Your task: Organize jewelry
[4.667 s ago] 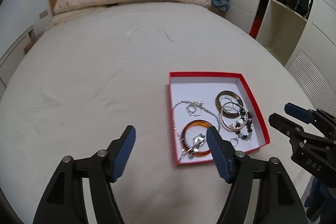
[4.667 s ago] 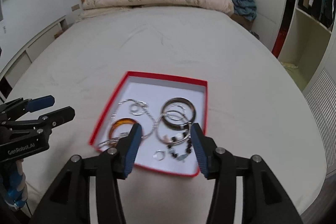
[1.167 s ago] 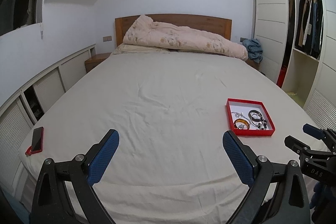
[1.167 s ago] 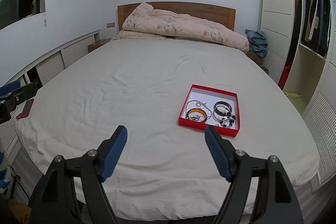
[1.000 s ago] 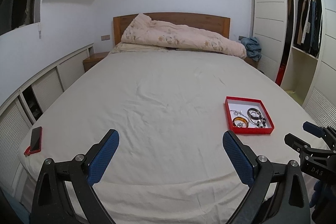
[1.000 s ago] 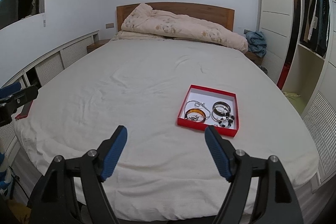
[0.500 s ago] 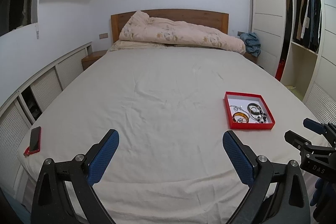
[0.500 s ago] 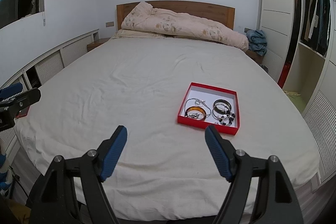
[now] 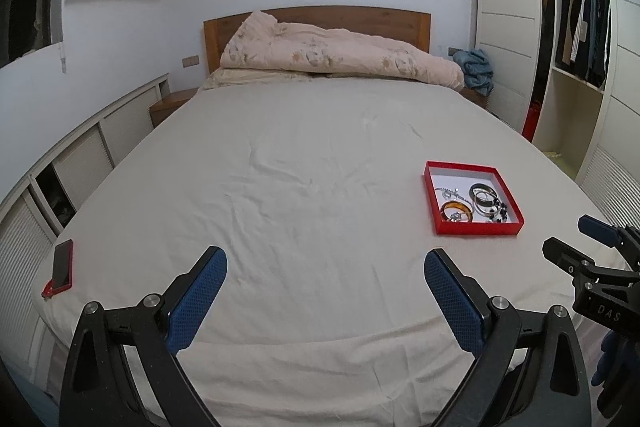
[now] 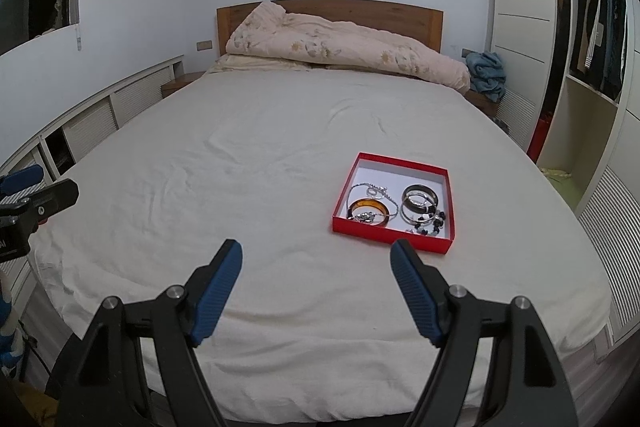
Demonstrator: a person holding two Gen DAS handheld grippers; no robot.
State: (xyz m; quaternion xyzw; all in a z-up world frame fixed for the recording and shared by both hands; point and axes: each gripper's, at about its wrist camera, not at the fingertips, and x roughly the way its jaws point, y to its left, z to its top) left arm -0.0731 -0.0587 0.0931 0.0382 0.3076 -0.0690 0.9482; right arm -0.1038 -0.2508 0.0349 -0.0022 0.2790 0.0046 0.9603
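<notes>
Blue-padded fingers frame the bottom of both wrist views. The left gripper (image 9: pixel 325 301) has its fingers spread wide with nothing between them, and the right gripper (image 10: pixel 316 287) likewise stands apart and empty — both hang off the foot of the bed (image 10: pixel 248 163), well apart from the work, which reads as a stand-off pose rather than a reach. Beyond them lies bare cream sheet, lightly creased. Farther on, toward the right side of the mattress, sits the red tray (image 10: pixel 390 231) with its white floor, resting flat on the sheet. Inside it the jewelry is gathered: an amber bangle (image 10: pixel 369 205) at the near left with a silver piece lying on it, a silver chain (image 10: pixel 370 191) behind, dark and silver bangles (image 10: pixel 419 201) to the right, a beaded bracelet (image 10: pixel 434 221) at the near right corner. With everything in the tray, the sorting looks finished or close to it. A phone in a red case (image 9: pixel 62 265) lies at the bed's left edge. At the far end a rumpled duvet (image 10: pixel 344 45) is heaped against the wooden headboard (image 10: pixel 400 9).
</notes>
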